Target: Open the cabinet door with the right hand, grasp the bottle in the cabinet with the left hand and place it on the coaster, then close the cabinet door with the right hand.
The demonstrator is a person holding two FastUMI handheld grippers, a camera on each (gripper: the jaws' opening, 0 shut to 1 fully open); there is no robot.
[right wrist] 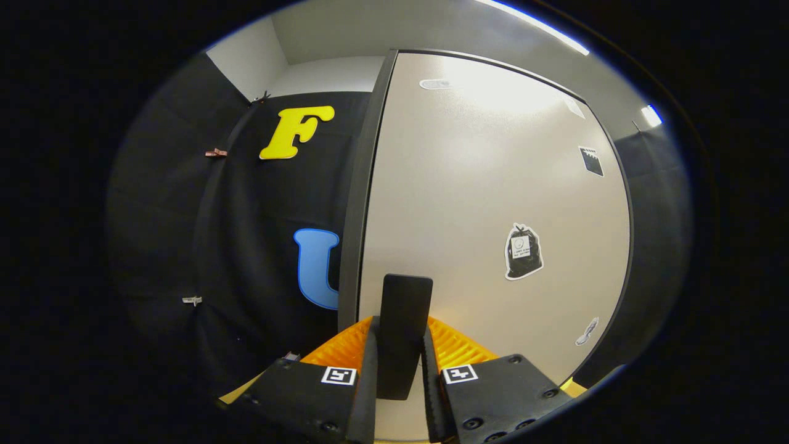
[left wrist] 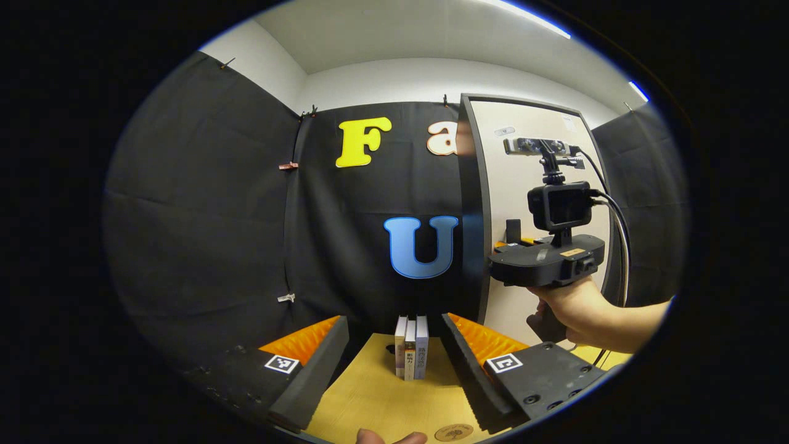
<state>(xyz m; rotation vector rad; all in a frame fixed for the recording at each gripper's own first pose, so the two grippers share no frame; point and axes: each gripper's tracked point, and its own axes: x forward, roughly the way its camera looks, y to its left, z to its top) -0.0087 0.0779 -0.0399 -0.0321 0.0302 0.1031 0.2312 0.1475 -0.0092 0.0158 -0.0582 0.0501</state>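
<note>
The pale cabinet door [right wrist: 493, 203] stands shut, and it hides what is inside the cabinet. My right gripper [right wrist: 399, 330] is shut on its upright black handle [right wrist: 404, 308], one finger on each side. In the left gripper view the cabinet door [left wrist: 518, 185] is at the right, and a hand holds the right gripper [left wrist: 524, 243] against its handle [left wrist: 513, 229]. My left gripper [left wrist: 394, 324] hangs open over the wooden table [left wrist: 370, 394], with nothing between its fingers. A round brown coaster [left wrist: 454, 431] lies on the table at the near edge, below that gripper.
Three books [left wrist: 412, 354] stand upright on the table beyond the left gripper's fingers, left of the cabinet's dark side edge [left wrist: 471, 216]. A fingertip [left wrist: 376, 437] pokes in at the bottom edge. Black cloth walls the booth behind and to the left.
</note>
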